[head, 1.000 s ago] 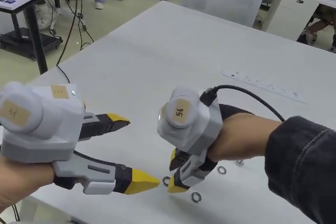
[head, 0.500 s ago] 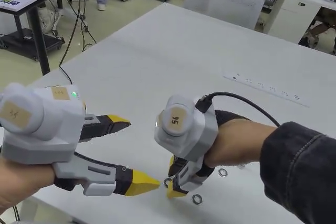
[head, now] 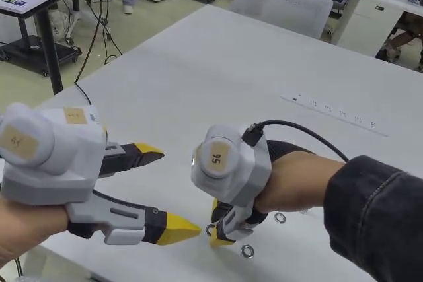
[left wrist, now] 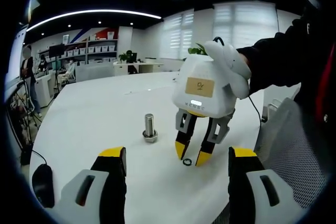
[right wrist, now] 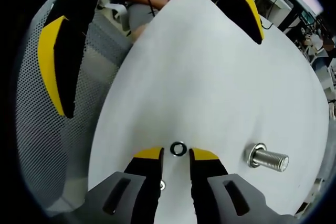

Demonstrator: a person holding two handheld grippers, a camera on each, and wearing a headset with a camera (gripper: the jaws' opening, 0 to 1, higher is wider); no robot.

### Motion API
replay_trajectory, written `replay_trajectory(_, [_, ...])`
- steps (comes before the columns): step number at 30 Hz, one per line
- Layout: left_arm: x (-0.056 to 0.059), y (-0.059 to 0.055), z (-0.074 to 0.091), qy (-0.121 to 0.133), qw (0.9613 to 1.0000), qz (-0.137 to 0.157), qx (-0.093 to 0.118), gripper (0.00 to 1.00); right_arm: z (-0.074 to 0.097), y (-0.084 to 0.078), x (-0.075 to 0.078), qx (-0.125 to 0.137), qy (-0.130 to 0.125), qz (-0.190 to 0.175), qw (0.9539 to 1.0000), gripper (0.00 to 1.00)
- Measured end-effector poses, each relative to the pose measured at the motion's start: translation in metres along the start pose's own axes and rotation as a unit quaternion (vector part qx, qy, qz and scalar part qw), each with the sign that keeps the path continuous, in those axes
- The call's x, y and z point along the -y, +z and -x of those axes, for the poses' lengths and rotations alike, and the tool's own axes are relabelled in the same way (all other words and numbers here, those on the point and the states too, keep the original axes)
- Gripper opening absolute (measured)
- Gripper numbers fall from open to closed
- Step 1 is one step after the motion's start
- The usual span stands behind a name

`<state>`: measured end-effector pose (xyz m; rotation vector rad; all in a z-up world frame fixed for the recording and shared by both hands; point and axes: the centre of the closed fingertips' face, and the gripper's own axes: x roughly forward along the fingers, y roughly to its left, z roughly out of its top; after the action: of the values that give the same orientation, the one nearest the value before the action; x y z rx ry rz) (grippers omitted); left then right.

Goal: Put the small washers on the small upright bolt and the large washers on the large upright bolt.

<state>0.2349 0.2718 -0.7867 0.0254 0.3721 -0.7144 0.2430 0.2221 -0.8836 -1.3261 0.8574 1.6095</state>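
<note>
A small steel washer (right wrist: 178, 148) lies flat on the white table (head: 218, 70), just between the tips of my right gripper (right wrist: 176, 155). That gripper points down at the table with its jaws a narrow gap apart, holding nothing. From the left gripper view the right gripper (left wrist: 191, 153) hovers over the same washer (left wrist: 187, 161). An upright bolt (left wrist: 149, 128) with a washer at its base stands just beyond; it is also the bolt (right wrist: 265, 158) beside my right jaws. My left gripper (head: 162, 189) is wide open at the near left.
Two more washers (head: 247, 250) (head: 280, 217) lie by the right hand near the table's front edge. A white power strip (head: 334, 111) lies further back on the right. A mesh chair (head: 281, 1) stands at the far edge.
The right gripper's body has shifted slightly left and lower over the washer; its tips stay in about the same spot. The left gripper has not moved.
</note>
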Motion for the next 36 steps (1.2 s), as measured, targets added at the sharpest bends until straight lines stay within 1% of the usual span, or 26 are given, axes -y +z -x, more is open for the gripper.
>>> replay_trajectory(5, [-0.0005, 0.0003, 0.0, 0.001, 1.0, 0.0, 0.001, 0.79, 0.0001, 0.0004, -0.001, 0.0, 0.002, 0.006, 1.0, 0.2])
replay_trajectory(9, [-0.0007, 0.0002, 0.0001, 0.001, 1.0, 0.0, 0.001, 0.79, -0.0002, 0.0014, 0.0004, 0.0, 0.0, 0.012, 0.9999, 0.16])
replay_trajectory(14, [-0.0017, 0.0001, 0.0004, 0.002, 1.0, 0.002, 0.001, 0.79, -0.0002, 0.0014, 0.002, 0.0, -0.001, 0.015, 0.9999, 0.15])
replay_trajectory(27, [-0.0007, -0.0006, -0.0027, -0.002, 1.0, 0.001, -0.001, 0.79, 0.0004, 0.0013, 0.003, 0.006, 0.001, 0.003, 1.0, 0.13])
replay_trajectory(31, [-0.0005, -0.001, -0.0035, -0.003, 1.0, 0.001, -0.002, 0.79, 0.0005, 0.0016, 0.0037, 0.014, 0.004, -0.009, 0.9999, 0.13])
replay_trajectory(36, [0.0001, -0.002, -0.0049, -0.006, 1.0, 0.001, -0.004, 0.79, 0.0023, -0.001, 0.0033, 0.01, 0.003, -0.01, 0.9999, 0.13])
